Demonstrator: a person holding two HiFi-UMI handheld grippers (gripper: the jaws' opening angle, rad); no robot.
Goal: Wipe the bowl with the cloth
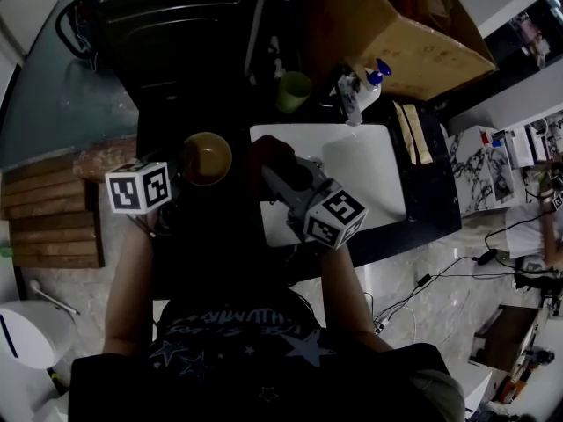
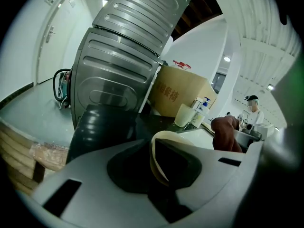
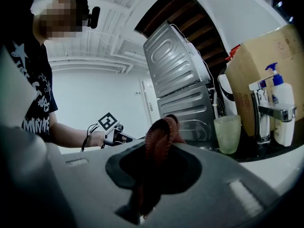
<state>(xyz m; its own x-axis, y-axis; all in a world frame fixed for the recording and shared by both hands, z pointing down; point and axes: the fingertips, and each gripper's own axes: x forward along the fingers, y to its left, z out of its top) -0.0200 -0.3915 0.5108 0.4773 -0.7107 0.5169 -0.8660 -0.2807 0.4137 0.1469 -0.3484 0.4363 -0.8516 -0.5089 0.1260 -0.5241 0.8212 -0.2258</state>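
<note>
In the head view, dim light obscured both sets of jaw tips. One bowl, left of centre, was clamped by its rim in the left gripper. One reddish cloth, at centre, was pinched tight in the right gripper.

Shirt: black tee, pale stars and pale lettering printed on it.
Sleeves: short, forearms bare.
Headgear: small black camera unit worn on the head.
Left gripper: pale grey moulded shell with a dark round recess and dark slots either side.
Right gripper: same grey shell and recess.
Marker cubes: white with black square markers, left cube, right cube.
Cable: thin black loops at the left gripper's handle.
</note>
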